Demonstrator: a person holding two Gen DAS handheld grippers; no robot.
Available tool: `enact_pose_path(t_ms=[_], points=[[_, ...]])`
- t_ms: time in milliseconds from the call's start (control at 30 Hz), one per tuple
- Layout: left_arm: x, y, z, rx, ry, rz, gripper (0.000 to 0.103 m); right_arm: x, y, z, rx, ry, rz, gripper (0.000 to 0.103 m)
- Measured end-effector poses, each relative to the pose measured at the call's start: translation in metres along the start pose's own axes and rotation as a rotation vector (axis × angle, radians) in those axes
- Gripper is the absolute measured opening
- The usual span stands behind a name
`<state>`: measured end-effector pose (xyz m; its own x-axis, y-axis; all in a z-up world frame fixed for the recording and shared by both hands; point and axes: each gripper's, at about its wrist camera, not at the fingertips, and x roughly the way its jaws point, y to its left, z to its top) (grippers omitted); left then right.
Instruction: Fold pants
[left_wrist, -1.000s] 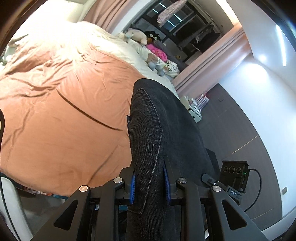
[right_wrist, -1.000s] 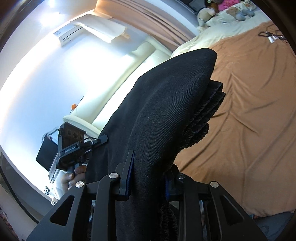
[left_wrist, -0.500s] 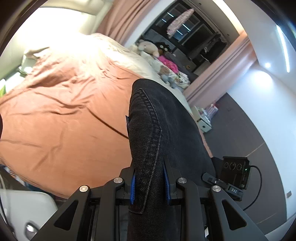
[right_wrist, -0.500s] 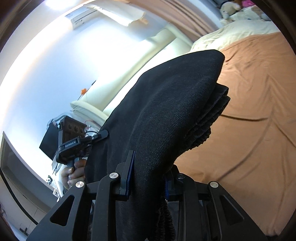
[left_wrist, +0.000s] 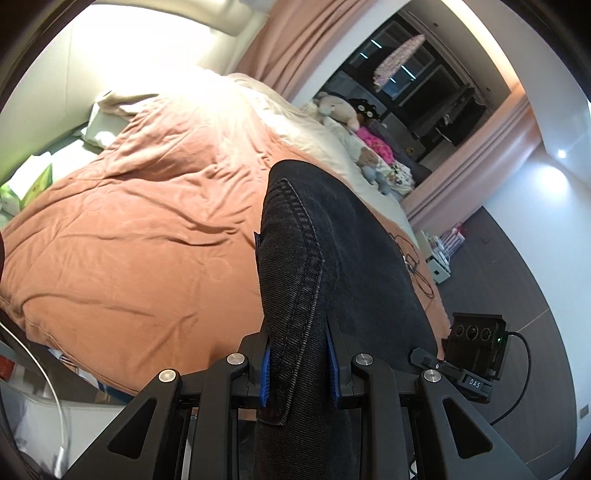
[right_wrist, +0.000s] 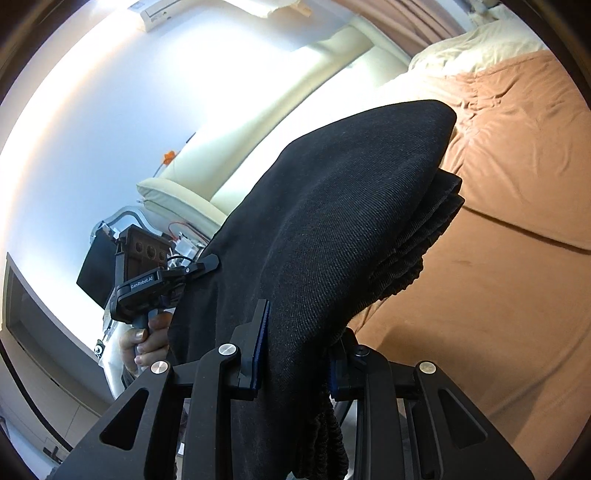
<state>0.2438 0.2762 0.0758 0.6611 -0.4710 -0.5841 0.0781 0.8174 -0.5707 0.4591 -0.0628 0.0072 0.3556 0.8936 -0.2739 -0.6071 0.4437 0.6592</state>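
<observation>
The black denim pants (left_wrist: 314, 266) hang in the air in front of the bed, held by both grippers. My left gripper (left_wrist: 297, 365) is shut on a stitched seam edge of the pants. My right gripper (right_wrist: 295, 354) is shut on a thick bunched, folded part of the pants (right_wrist: 351, 206). The right gripper's body (left_wrist: 476, 347) shows in the left wrist view. The left gripper's body (right_wrist: 144, 280) and the hand holding it show in the right wrist view. The lower part of the pants is hidden below both views.
A bed with an orange-brown duvet (left_wrist: 147, 229) lies ahead, also in the right wrist view (right_wrist: 498, 258). Cream pillows and stuffed toys (left_wrist: 343, 110) sit at its far end. A cable (left_wrist: 413, 266) lies near the bed's right edge. Dark floor (left_wrist: 517, 277) is on the right.
Both grippers have swung with the pants still held, so the left wrist view shows more of the bed and headboard side. The grips have not changed.
</observation>
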Motion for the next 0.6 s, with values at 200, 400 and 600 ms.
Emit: enact_pose_path(t_ms=[200,400,600], points=[[0.007,0.044,0.019,-0.024,0.002,0.016,0.025,0.044,-0.009,0.014,0.001,0.025,0.008,0.023],[0.016,0.084,0.041,-0.026,-0.012,0.064,0.025,0.092,-0.014,0.031,-0.002,0.055,0.012,0.023],[0.02,0.121,0.066,-0.019,-0.019,0.107,0.025,0.139,-0.02,0.048,-0.009,0.075,0.018,0.023]])
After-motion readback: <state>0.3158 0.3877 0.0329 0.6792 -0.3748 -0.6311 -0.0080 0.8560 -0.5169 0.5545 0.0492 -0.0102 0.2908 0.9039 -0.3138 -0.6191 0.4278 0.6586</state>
